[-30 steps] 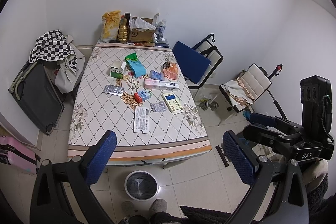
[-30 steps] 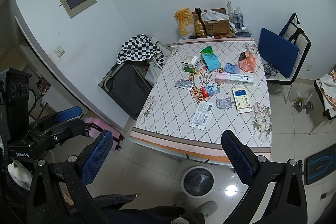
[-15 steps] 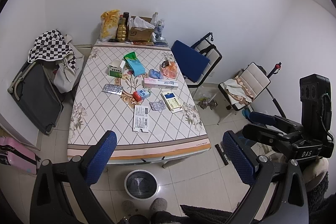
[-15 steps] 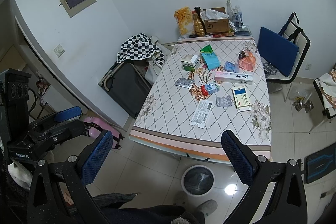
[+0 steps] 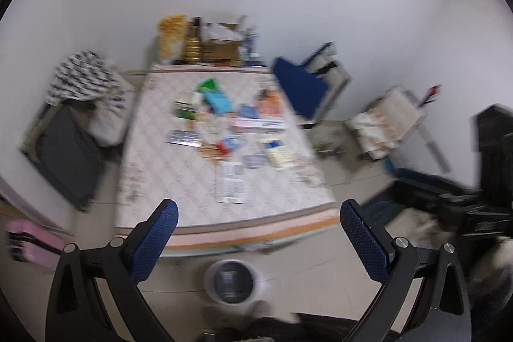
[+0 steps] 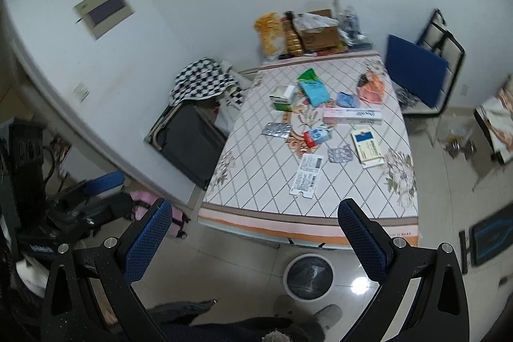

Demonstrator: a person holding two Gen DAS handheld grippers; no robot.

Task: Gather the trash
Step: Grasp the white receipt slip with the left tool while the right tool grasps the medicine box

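Bin point(image 6: 308, 277) on floor before table point(image 6: 256, 181), contents unclear; both claws point(image 5: 256, 229) point(image 6: 253, 226) wide open, empty.

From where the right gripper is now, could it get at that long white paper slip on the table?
Probably yes. The right gripper is open and empty, the paper slip lies flat nearest the table's front edge with nothing on it, and only open air shows between them. It would need to move forward and down.

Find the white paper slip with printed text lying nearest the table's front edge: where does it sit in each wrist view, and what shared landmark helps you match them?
Left wrist view: paper slip, blurred, just below centre on the table.
Right wrist view: paper slip, right of centre, tilted.
Shared landmark: the round bin on the floor below the table's front edge.
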